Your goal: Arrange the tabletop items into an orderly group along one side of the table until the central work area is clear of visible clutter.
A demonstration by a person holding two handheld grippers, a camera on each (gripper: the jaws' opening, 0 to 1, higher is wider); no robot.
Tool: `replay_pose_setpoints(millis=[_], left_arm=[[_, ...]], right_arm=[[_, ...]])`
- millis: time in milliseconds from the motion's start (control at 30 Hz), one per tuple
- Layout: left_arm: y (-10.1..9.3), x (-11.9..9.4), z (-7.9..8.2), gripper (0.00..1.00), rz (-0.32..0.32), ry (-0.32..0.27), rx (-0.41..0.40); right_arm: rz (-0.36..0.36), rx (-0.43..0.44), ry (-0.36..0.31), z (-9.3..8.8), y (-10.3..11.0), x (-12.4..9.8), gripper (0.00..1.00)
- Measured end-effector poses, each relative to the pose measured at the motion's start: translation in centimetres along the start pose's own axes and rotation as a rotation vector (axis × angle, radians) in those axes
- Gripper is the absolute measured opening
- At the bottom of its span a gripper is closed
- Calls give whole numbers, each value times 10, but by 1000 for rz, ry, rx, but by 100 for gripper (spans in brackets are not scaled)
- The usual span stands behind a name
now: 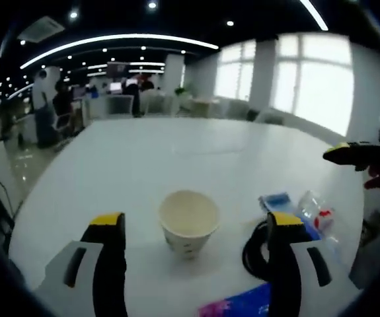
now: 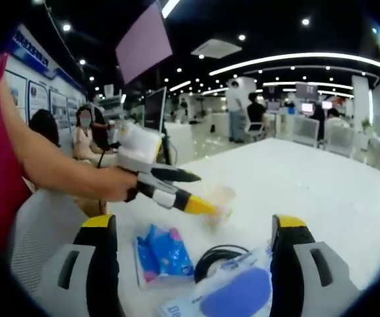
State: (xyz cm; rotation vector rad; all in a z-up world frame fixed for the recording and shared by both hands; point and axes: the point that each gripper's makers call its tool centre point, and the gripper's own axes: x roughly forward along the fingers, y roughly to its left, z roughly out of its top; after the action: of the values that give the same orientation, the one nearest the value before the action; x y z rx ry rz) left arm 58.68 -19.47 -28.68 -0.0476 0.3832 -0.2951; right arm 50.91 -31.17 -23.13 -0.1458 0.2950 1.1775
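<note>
White table mostly bare, its paper cup between the wide left tongs, beside cable and packets, unsorted; right tongs gape empty.

paper cup stands on table, cable coil beside it.

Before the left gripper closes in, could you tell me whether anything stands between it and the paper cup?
Nothing visible does. The paper cup stands upright just ahead of the open left gripper, with bare table around it. The black cable coil lies off to one side.
</note>
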Motion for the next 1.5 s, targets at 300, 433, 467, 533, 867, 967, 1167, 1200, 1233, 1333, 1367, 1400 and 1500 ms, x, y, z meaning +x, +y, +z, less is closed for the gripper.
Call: replay_pose_setpoints(millis=[300,433,467,533,867,967,1167,1200,1233,1333,1367,1400,1500], left_arm=[[-24,-27,25,84,-57,-54,48],[-33,-39,28,84,-84,-64,50],[-35,-41,29,84,-89,-66,54],[-39,-47,30,84,-101,-70,57],[-66,-70,37,84,-175,-90,106],[-76,-76,37,84,-202,-91,130],[-88,-86,34,84,-241,-90,142],[-90,-87,32,84,-244,-86,154],[-92,-89,32,83,-250,-85,158],[-97,-94,30,83,-275,-81,153],[-98,-95,29,83,-277,-81,155],[-99,-97,28,83,-280,-80,157],[-104,-105,23,82,-301,-70,169]], right_arm=[[-6,4,-10,3,-1,-3,96],[-6,2,-10,4,1,-4,96],[-7,2,-9,4,1,-5,96],[-7,1,-8,4,2,-5,96],[-25,-12,-2,6,3,-15,96],[-36,-14,5,4,3,-22,96],[-67,-17,19,-3,1,-39,96],[-72,-14,20,-4,0,-42,96],[-81,-12,23,-7,-1,-46,96],[-102,-9,37,-13,-3,-57,96],[-108,-6,39,-15,-3,-61,96],[-118,-2,41,-17,-4,-66,96],[-148,6,47,-22,-7,-80,96]])
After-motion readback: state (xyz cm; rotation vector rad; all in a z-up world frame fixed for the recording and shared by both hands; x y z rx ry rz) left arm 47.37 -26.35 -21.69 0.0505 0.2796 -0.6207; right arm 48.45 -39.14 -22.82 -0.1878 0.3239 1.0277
